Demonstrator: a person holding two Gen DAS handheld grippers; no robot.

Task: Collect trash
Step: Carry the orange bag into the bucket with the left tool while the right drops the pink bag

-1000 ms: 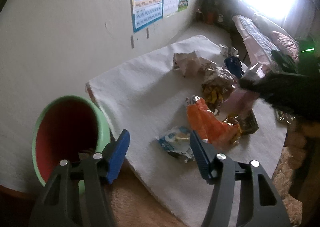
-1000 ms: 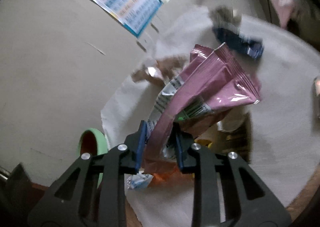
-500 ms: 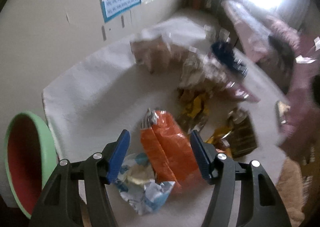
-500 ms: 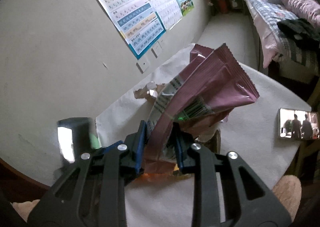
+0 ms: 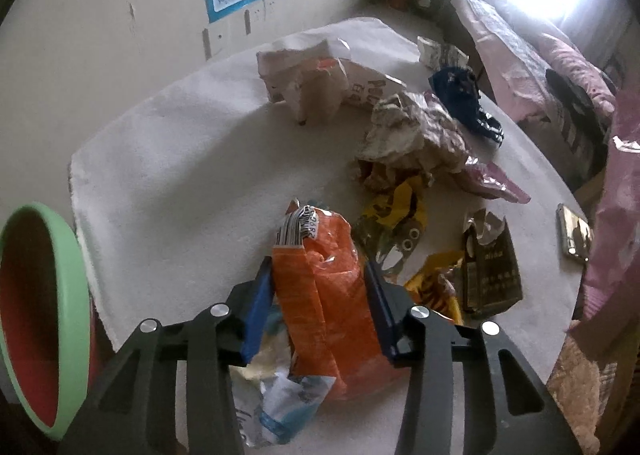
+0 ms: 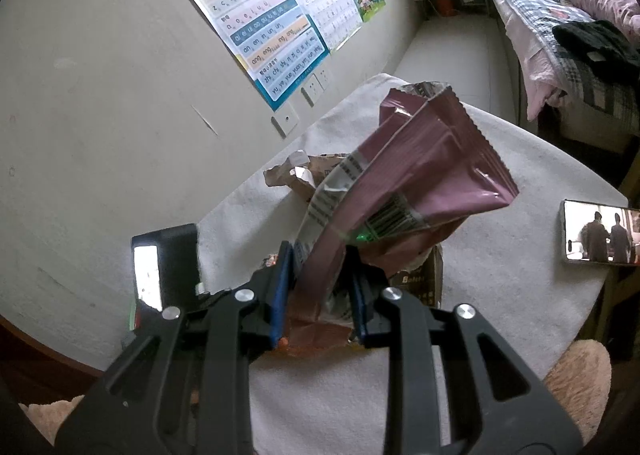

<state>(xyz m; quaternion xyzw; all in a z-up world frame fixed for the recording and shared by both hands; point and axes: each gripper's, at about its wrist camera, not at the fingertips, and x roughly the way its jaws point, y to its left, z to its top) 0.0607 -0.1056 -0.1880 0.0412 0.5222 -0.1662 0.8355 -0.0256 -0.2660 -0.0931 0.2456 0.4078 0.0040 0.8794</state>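
My left gripper is open with its blue pads on either side of an orange snack bag that lies on the white-covered table. A blue-white wrapper lies under it. My right gripper is shut on a pink snack bag and holds it above the table; the bag also shows at the right edge of the left wrist view. A green bin with a red inside stands at the table's left edge. The left gripper's body shows in the right wrist view.
Crumpled paper bags, a silver wrapper, a dark blue wrapper, yellow and brown wrappers lie across the table. A phone lies near the right edge. A wall with posters is behind; a bed is at the right.
My left gripper has moved from beside the green bin forward over the table, and its jaws now straddle the orange bag. My right gripper has lifted and pulled back with the pink bag.
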